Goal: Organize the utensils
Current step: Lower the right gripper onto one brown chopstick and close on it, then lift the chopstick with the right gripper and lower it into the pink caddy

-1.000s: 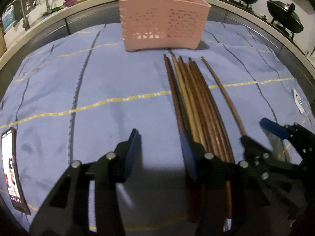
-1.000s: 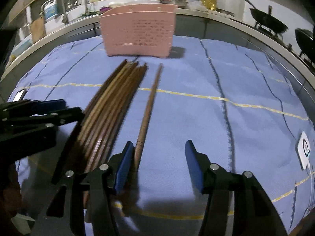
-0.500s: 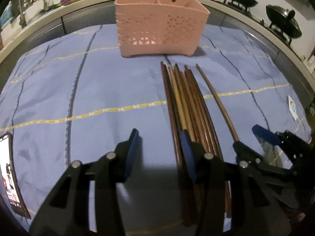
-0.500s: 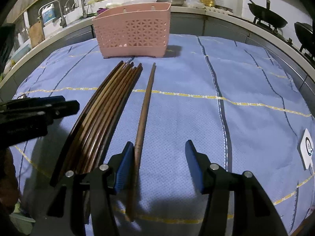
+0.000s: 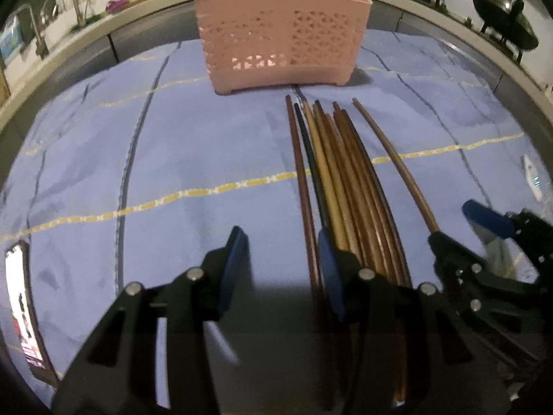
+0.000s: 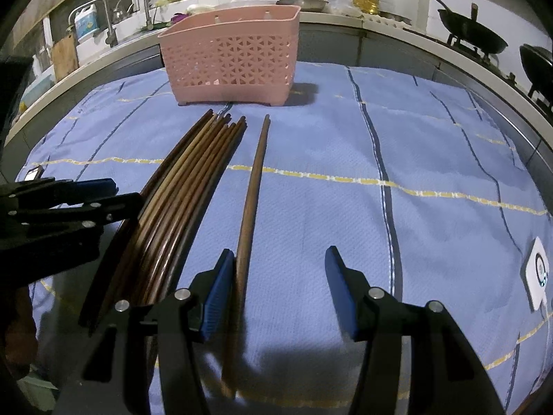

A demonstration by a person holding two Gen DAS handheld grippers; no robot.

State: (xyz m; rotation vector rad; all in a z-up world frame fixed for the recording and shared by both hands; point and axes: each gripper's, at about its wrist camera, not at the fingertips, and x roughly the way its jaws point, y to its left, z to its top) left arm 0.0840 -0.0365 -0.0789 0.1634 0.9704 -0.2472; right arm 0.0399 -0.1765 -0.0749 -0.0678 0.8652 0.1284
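A pink perforated basket (image 5: 281,34) (image 6: 231,58) stands upright at the far side of a blue cloth. Several brown wooden chopsticks (image 5: 342,173) (image 6: 186,180) lie bundled in front of it, pointing at it. One single chopstick (image 5: 394,162) (image 6: 254,186) lies apart to their right. My left gripper (image 5: 281,259) is open and empty, its right finger over the bundle's near ends; it also shows in the right wrist view (image 6: 103,193). My right gripper (image 6: 276,283) is open and empty, the single chopstick just inside its left finger; it also shows in the left wrist view (image 5: 459,224).
The blue cloth (image 5: 172,159) (image 6: 432,173) covers the table. A phone (image 5: 24,307) lies at its left edge and a small white device (image 6: 537,273) at its right edge. A counter with sink, bottles and woks (image 6: 473,38) runs behind.
Both grippers have moved slightly forward toward the basket, which looms larger. Both remain open; chopsticks have not moved.
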